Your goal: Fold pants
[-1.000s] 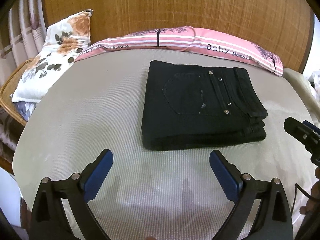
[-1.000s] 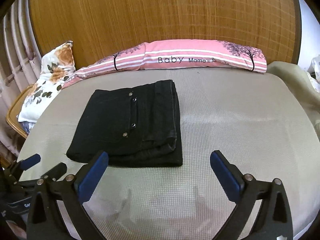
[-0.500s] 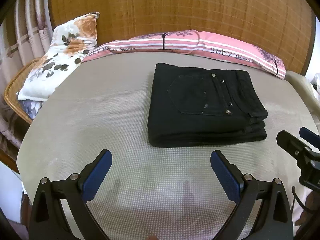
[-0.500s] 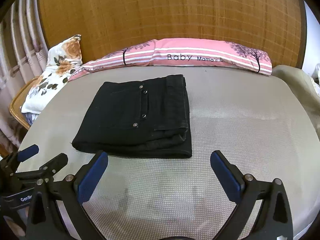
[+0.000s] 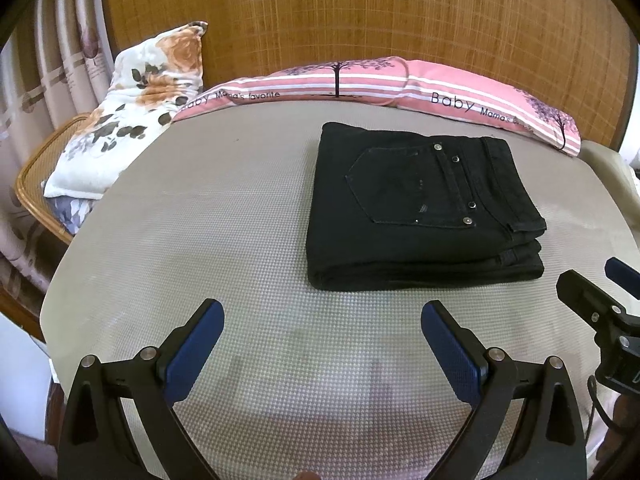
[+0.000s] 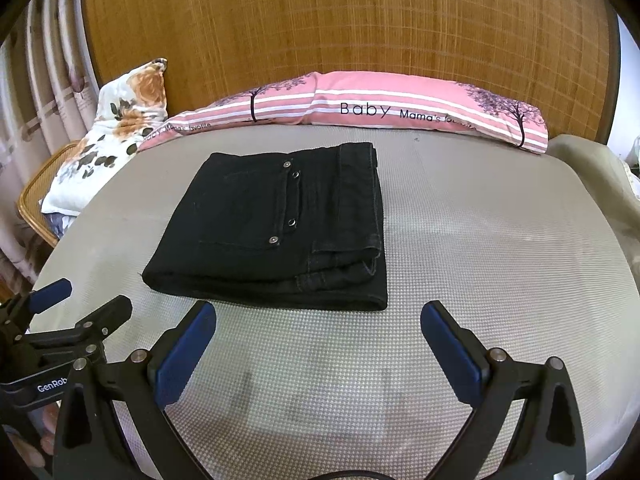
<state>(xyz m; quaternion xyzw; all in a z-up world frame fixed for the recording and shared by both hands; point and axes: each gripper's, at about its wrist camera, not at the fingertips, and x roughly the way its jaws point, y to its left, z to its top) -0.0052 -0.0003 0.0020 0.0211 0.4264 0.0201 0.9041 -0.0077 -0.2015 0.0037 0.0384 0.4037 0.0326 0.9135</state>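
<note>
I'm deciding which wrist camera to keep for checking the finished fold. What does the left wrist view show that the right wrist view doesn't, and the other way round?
Only the left wrist view shows the back pocket in full outline, and the right gripper entering at the right edge.

Only the right wrist view shows the stacked waistband end of the fold facing the camera, and the left gripper at the lower left, with "GenRob" lettering.

Both show the folded black pants lying free on the grey bed surface, the pink pillow, the floral pillow, and open, empty jaws.

Both wrist views face the folded pants [image 5: 420, 208] from nearby, side by side.
</note>
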